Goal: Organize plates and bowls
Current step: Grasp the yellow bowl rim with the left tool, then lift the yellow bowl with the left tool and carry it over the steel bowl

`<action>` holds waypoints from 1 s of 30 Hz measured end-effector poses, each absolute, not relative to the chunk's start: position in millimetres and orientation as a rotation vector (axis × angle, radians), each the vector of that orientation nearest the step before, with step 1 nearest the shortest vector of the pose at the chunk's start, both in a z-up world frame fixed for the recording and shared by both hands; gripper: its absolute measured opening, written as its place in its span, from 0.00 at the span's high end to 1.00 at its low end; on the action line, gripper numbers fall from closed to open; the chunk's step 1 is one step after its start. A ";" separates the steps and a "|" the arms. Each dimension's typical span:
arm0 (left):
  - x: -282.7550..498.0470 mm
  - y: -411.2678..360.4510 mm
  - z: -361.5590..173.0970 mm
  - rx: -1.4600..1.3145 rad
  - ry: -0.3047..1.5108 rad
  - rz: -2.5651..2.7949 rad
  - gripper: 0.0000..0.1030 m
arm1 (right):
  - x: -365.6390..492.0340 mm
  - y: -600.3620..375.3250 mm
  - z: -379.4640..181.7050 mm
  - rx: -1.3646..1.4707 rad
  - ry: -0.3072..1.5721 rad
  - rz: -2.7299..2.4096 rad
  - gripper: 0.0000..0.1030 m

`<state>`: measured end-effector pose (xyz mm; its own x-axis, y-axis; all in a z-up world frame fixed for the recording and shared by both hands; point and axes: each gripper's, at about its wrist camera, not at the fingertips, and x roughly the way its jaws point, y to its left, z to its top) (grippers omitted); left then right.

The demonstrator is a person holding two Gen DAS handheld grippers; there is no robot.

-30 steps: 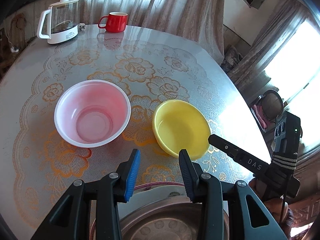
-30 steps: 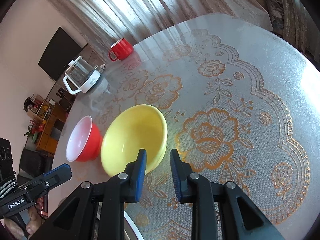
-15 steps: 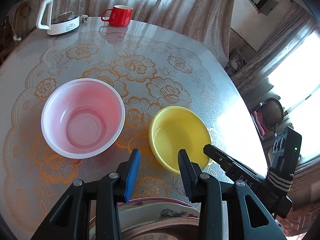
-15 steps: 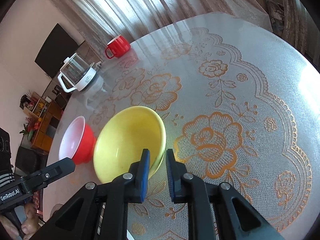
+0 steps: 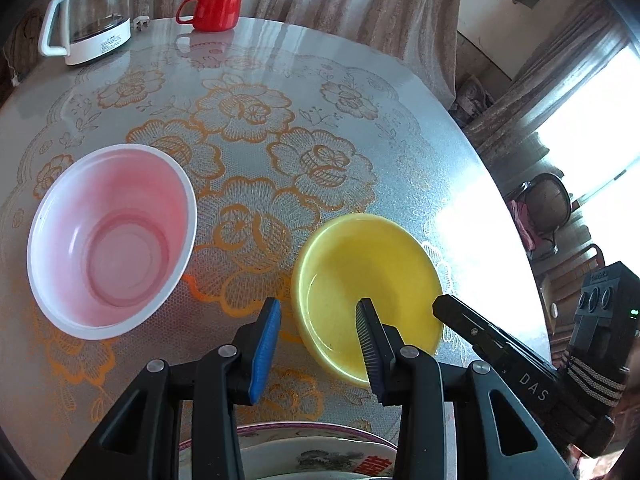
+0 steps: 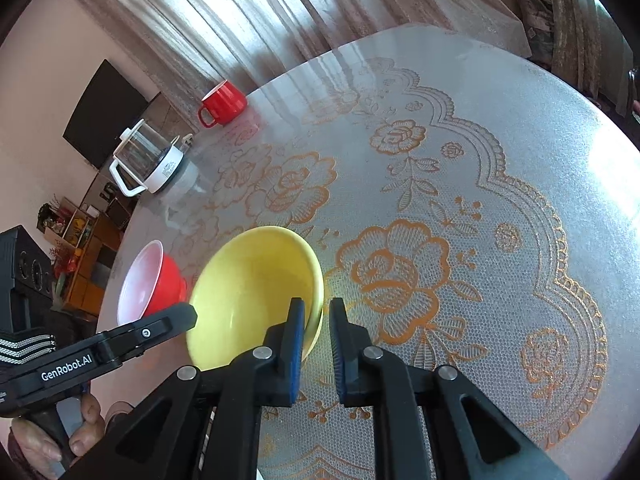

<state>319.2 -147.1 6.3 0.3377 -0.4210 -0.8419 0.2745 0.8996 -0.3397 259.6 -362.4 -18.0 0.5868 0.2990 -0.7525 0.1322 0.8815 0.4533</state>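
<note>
In the left wrist view, the yellow bowl [image 5: 368,292] sat upright on the round table [image 5: 420,132], which was covered with a lace cloth patterned in orange flowers. The left gripper [image 5: 318,344] hung over the bowl's near rim with its fingers spread wide; one blue pad [image 5: 265,350] lay outside the bowl's left edge and the other pad [image 5: 370,350] over the bowl's inside, and whether either touched it could not be told. Left of the yellow bowl, apart from it, stood the red bowl [image 5: 112,240], its pale pink inside facing up. Far behind the yellow bowl, at the table's back edge, were a red mug [image 5: 214,10] and, further left, a glass kettle [image 5: 90,16] with a white base. Nearer than the yellow bowl, under the gripper, the rim of a decorated plate [image 5: 304,446] showed. At the bowl's right edge a black finger of the right gripper [image 5: 448,312] reached its rim.

In the right wrist view, the right gripper [image 6: 316,344] had its fingers drawn close together around the yellow bowl's [image 6: 252,292] right rim, one pad inside the bowl and one outside; a narrow gap remained, so a firm clamp could not be confirmed. The red bowl [image 6: 160,284] stood just beyond the yellow bowl to its left. The left gripper's finger [image 6: 160,326] crossed in front of the yellow bowl's left side. The mug [image 6: 222,104] and kettle [image 6: 148,164] stood well behind the bowl.
</note>
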 end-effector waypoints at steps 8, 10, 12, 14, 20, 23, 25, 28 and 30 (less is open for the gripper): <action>321.9 -154.2 0.3 -0.101 1.144 -0.461 0.84 | 258.6 -362.3 -22.9 0.526 0.958 0.108 0.89; 319.8 -153.1 -0.2 -0.096 1.141 -0.465 0.85 | 257.1 -360.6 -21.7 0.500 0.950 0.089 0.89; 317.3 -151.9 -0.8 -0.101 1.139 -0.466 0.88 | 255.9 -362.1 -21.7 0.515 0.951 0.095 0.89; 313.0 -152.0 0.3 -0.094 1.134 -0.471 0.88 | 254.7 -362.7 -21.9 0.517 0.953 0.091 0.89; 300.0 -150.6 11.8 -0.083 1.083 -0.493 0.88 | 247.3 -363.2 -17.9 0.521 0.941 0.079 0.89; 292.9 -145.7 23.2 -0.096 1.045 -0.505 0.88 | 242.9 -364.4 -12.9 0.525 0.927 0.086 0.89; 286.8 -141.8 30.6 -0.094 1.019 -0.504 0.88 | 240.4 -363.9 -8.1 0.531 0.914 0.091 0.89; 277.4 -134.0 39.7 -0.093 0.985 -0.504 0.88 | 238.3 -357.2 -1.3 0.523 0.903 0.103 0.89; 272.7 -127.7 44.0 -0.105 0.972 -0.503 0.88 | 236.3 -353.0 3.3 0.522 0.894 0.116 0.89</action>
<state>272.7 -127.7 44.0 0.4593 -0.4538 -0.7636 0.3617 0.8807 -0.3059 236.3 -353.0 3.3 0.6291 0.3089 -0.7133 0.1172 0.8695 0.4799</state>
